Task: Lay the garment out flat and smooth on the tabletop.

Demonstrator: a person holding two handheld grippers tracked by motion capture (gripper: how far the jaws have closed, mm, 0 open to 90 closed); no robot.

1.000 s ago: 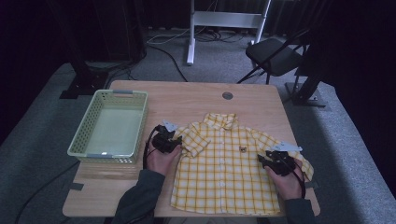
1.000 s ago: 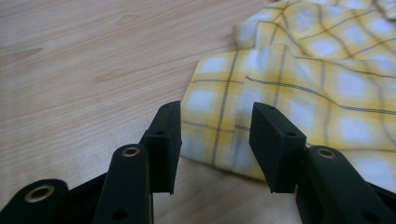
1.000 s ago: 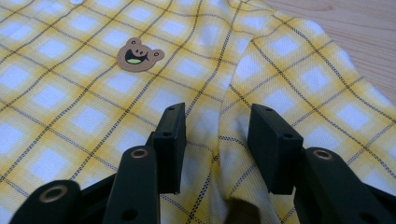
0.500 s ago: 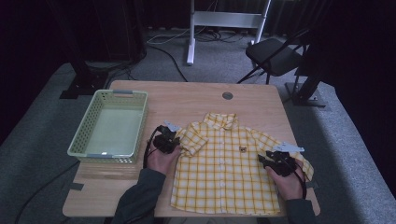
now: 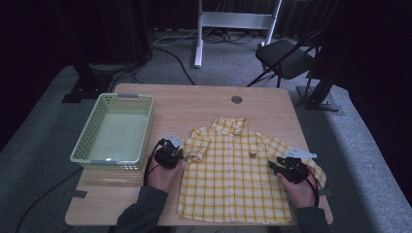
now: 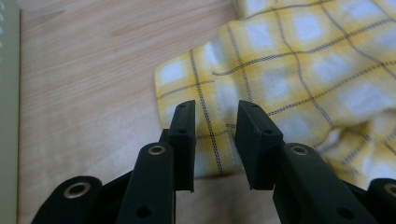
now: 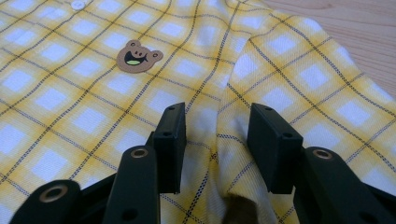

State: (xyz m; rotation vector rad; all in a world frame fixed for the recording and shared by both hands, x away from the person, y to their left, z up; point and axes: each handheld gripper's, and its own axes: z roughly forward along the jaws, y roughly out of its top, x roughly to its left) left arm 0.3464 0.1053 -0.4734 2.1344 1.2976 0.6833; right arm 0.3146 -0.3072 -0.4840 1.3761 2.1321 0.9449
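A yellow checked shirt (image 5: 233,174) lies flat on the wooden table (image 5: 204,102), just to the right of the green basket (image 5: 114,128). The left gripper (image 5: 171,151) sits at the shirt's sleeve nearest the basket, with its jaws a little way apart and the sleeve's edge between them, not squeezed. The right gripper (image 5: 286,167) is over the far sleeve, away from the basket, jaws apart with a fold of cloth between them, near the little bear patch (image 7: 138,55).
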